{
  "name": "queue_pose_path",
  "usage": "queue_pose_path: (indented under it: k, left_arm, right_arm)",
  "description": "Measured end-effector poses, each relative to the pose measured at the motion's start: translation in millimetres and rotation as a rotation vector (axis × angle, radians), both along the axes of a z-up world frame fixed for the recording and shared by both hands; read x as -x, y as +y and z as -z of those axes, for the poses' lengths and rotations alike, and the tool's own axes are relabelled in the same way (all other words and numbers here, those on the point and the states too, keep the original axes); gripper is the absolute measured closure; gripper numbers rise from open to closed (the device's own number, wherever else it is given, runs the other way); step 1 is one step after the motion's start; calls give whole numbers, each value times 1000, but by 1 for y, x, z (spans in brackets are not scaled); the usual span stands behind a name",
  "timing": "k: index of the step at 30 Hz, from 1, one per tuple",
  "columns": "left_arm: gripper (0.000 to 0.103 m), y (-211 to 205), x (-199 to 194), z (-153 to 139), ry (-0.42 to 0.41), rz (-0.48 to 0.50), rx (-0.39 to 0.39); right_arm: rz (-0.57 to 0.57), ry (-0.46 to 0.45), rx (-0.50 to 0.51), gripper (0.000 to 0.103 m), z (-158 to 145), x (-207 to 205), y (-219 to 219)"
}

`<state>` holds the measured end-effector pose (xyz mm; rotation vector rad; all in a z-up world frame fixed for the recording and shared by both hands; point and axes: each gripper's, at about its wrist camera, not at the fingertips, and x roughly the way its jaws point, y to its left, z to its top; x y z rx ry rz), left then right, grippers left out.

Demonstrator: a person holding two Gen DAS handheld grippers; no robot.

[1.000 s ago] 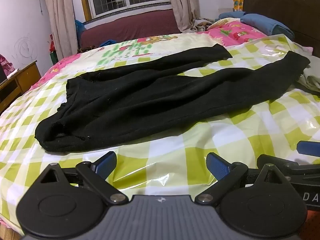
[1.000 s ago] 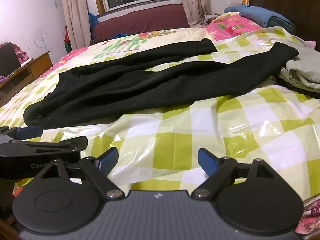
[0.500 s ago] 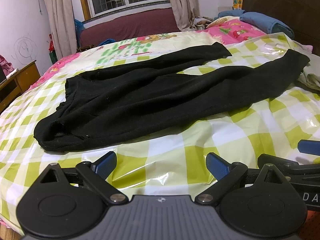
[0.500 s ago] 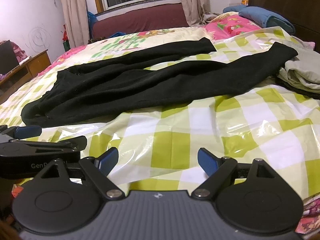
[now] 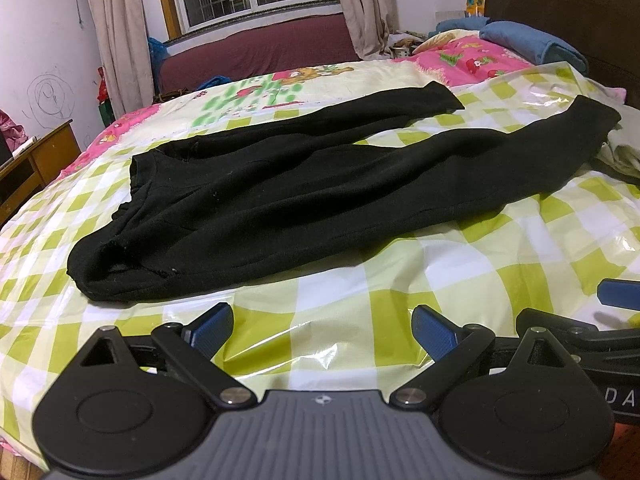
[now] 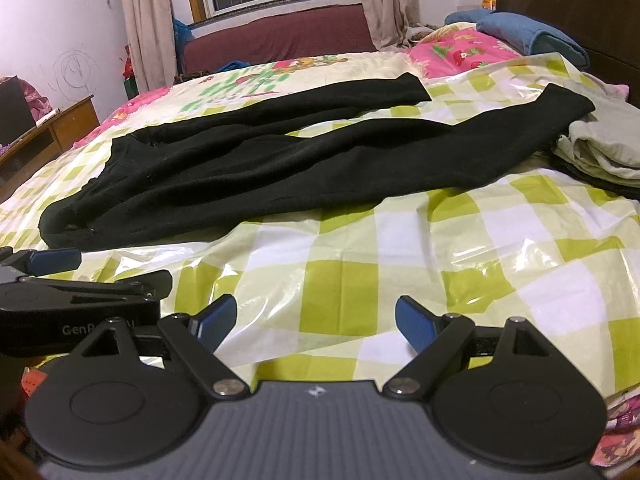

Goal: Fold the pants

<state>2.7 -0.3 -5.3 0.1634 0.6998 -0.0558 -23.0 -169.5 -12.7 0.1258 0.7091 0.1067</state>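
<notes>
The black pants [image 5: 320, 184] lie spread flat and unfolded across the bed's glossy green-checked plastic sheet [image 5: 360, 300], legs splayed apart. The left gripper [image 5: 322, 326] and right gripper [image 6: 316, 320] hover near the edge, jaws wide apart and empty. Folding seems not yet begun; next probably means pinching the soft knit waistband and a cuff.

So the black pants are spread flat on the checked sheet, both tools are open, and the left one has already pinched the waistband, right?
Not quite. The left tool is open but grips nothing; the left wrist view shows it short of the waistband, over the checked sheet. The black pants do lie spread flat, and the right tool is open too.
</notes>
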Motion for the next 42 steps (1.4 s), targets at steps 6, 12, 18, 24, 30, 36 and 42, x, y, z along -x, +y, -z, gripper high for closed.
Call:
queue_pose_path:
  k: [6,12,18,24,30,36,42]
  left_arm:
    - [0,0,0,0,0,0,0]
    - [0,0,0,0,0,-1,0]
    - [0,0,0,0,1,0,0]
    - [0,0,0,0,1,-1,0]
    - [0,0,0,1,1,-2,1]
    - [0,0,0,1,1,-2,1]
    - [0,2,-2,2,5,-7,9]
  right_arm:
    - [0,0,1,16,0,0,0]
    - [-1,1,1,16,0,0,0]
    - [-1,2,2,16,0,0,0]
    - [1,3,2,17,0,0,0]
    - [1,4,4,16,1,1,-1]
    - [2,5,3,16,1,1,-1]
    - [3,11,6,16,2,1,0]
